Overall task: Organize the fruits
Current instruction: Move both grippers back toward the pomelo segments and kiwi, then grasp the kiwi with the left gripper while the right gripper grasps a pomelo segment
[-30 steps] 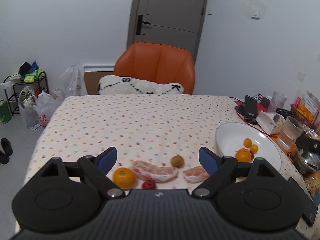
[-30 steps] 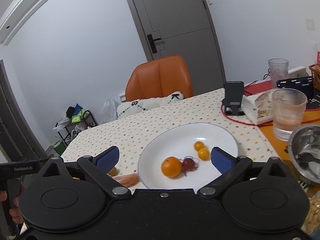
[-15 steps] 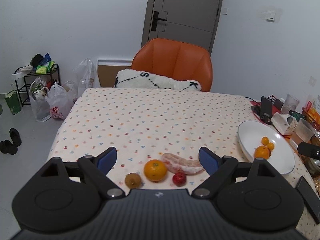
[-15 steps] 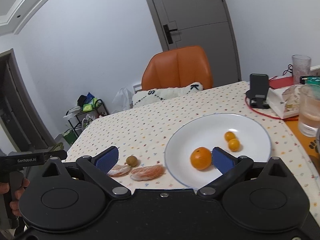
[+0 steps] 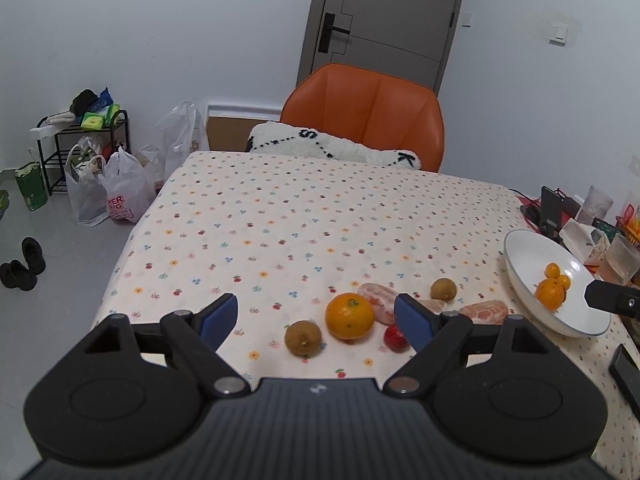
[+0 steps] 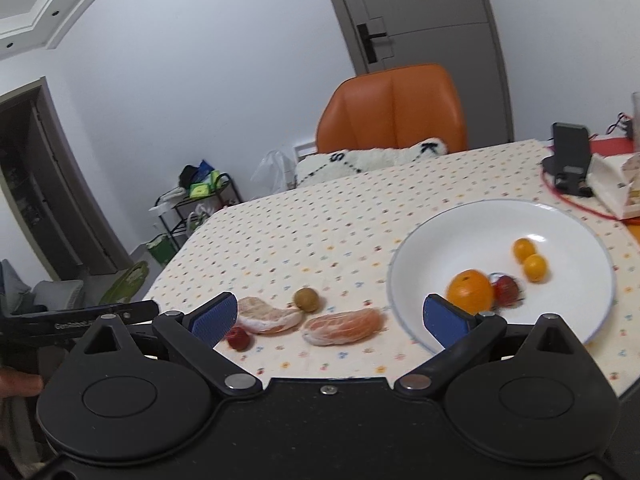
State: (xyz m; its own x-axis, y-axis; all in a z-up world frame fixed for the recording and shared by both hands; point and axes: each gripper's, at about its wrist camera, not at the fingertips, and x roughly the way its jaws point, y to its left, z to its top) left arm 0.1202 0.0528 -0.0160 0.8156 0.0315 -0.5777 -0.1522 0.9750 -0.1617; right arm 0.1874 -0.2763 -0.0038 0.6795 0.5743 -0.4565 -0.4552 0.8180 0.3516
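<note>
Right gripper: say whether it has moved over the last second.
Yes. The right gripper swung left: the white plate slid from view centre to the right.

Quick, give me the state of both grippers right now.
Left gripper: open, holding nothing, above the fruit on the table.
Right gripper: open, holding nothing, beside the white plate.

On the flowered tabletop (image 5: 304,220) near its front edge lie a large orange (image 5: 349,316), a brown kiwi (image 5: 303,338) just left of it, and a small red fruit (image 5: 395,337) to its right. Behind them sit two peeled citrus pieces (image 6: 343,326), pale pink, lying flat, with a second kiwi (image 6: 306,299) just beyond the gap between them. The white plate (image 6: 568,320) to the right holds another orange (image 6: 470,291), a small red fruit (image 6: 506,289) touching it, and two little kumquats (image 6: 529,258) side by side.
</note>
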